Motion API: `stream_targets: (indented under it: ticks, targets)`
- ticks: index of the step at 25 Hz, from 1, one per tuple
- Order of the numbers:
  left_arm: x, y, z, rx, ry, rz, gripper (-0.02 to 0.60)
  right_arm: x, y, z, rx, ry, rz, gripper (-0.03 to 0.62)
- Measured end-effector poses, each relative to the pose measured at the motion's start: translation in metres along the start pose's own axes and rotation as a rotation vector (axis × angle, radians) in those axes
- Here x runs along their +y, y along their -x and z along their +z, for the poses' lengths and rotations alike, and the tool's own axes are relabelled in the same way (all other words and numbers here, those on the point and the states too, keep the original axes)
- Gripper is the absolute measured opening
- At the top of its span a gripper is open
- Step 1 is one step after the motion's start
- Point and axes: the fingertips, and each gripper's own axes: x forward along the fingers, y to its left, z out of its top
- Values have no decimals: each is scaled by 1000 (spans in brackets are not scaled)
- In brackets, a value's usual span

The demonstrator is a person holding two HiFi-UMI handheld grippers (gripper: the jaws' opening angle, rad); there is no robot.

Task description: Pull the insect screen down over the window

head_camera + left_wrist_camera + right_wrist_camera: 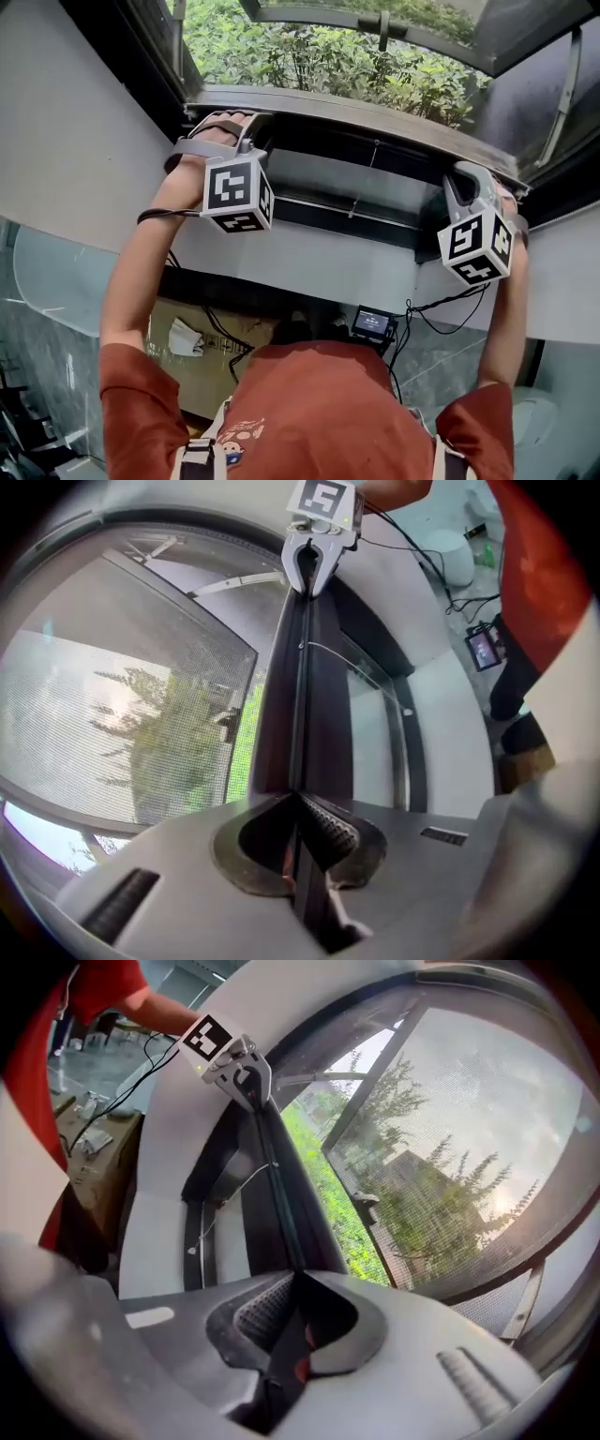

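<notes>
As the left gripper (228,122) and right gripper (466,176) pinch it, the insect screen's pull bar (356,111) crosses the head view's upper middle.
Left gripper view: jaws clamped on the pull bar, lower centre; mesh (141,724) at left. Right gripper view: jaws clamped likewise; mesh at right.

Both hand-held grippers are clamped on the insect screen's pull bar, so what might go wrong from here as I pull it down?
1. The left hand-held gripper and right hand-held gripper pinch only a thin edge of the pull bar, so a hard tug may slip them off.
2. They hold near opposite ends; uneven pulling could tilt the bar and jam it.
3. A jerk might strain the mesh.
</notes>
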Motion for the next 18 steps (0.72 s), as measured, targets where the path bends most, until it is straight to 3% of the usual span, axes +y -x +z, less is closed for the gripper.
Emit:
stream_targets:
  ticks: [4, 9, 13, 18]
  targets:
    - [-4, 0, 0, -26, 28, -24, 18, 0, -3, -2, -19, -64, 36, 40]
    - [-5, 0, 1, -5, 11, -80, 6, -3, -4, -1, -86, -158, 15, 49]
    - [-4, -1, 1, -11, 26, -78, 6, -5, -3, -1, -122, -190, 35, 55]
    - [-6, -2, 0, 20, -15, -76, 6, -5, -3, 0, -163, -252, 23, 55]
